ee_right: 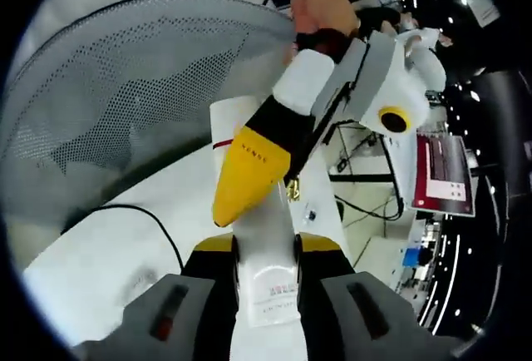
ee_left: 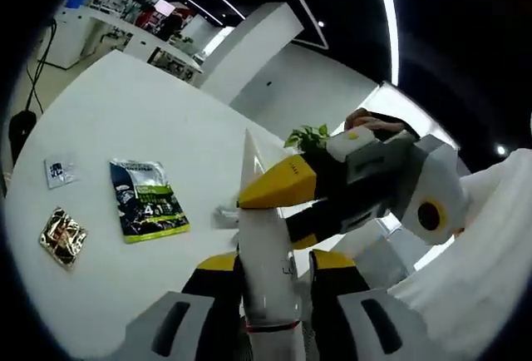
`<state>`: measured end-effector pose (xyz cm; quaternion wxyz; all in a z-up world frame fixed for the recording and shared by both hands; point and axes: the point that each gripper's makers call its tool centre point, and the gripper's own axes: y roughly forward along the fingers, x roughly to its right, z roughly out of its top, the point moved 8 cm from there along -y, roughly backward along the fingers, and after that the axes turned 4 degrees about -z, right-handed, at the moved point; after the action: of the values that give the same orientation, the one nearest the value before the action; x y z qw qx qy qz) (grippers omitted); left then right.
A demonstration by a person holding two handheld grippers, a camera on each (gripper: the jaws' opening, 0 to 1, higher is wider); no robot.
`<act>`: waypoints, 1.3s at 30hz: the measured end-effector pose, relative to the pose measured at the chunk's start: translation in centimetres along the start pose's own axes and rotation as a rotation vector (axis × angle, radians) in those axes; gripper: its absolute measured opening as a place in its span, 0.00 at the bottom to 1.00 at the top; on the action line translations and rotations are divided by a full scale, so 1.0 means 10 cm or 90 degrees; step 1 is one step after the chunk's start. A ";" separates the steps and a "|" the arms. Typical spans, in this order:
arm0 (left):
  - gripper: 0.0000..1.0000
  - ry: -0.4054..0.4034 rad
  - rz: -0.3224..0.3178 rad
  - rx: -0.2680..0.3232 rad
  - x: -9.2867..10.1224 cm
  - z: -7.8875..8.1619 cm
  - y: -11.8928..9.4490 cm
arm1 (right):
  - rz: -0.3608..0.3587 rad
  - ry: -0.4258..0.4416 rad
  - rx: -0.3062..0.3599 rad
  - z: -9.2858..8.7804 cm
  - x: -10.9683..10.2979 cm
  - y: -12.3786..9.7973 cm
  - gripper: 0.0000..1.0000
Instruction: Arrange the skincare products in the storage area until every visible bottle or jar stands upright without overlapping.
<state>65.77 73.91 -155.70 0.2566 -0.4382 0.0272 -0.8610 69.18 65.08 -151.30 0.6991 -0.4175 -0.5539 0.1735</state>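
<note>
The task looks mid-way at best: 1 white tube [ee_left: 264,253] is lifted clear of the white table [ee_left: 125,111], pinched from both ends, and no upright bottle or jar is in sight. The left gripper [ee_left: 268,282] has its jaws pressed on the tube, and the right gripper [ee_right: 268,274] clamps the same tube [ee_right: 266,253] from the opposite side. Its long axis runs straight between the 2 grippers, the flat tapered end pointing away from the left gripper's camera. A dark sachet [ee_left: 148,199], a gold packet [ee_left: 62,236] and a small card [ee_left: 60,170] lie flat on the table; a mesh basket [ee_right: 125,86] sits beyond the right gripper.
</note>
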 end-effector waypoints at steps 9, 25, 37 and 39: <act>0.23 -0.087 -0.016 -0.023 -0.08 0.00 -0.06 | 0.014 -0.013 0.004 0.02 0.05 0.07 0.25; 0.16 -0.134 -0.019 -0.040 -0.12 -0.02 -0.05 | 0.009 0.021 0.008 0.01 -0.03 0.10 0.31; 0.17 -0.151 -0.050 0.023 -0.13 0.09 -0.19 | -0.114 0.237 0.041 -0.13 -0.02 -0.17 0.36; 0.17 -0.150 -0.056 0.032 -0.13 0.10 -0.20 | -0.170 0.379 0.075 -0.13 -0.03 -0.25 0.34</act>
<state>66.32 76.42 -155.46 0.2312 -0.5306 -0.0441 -0.8143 69.78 62.87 -149.61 0.8699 -0.3321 -0.3644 -0.0174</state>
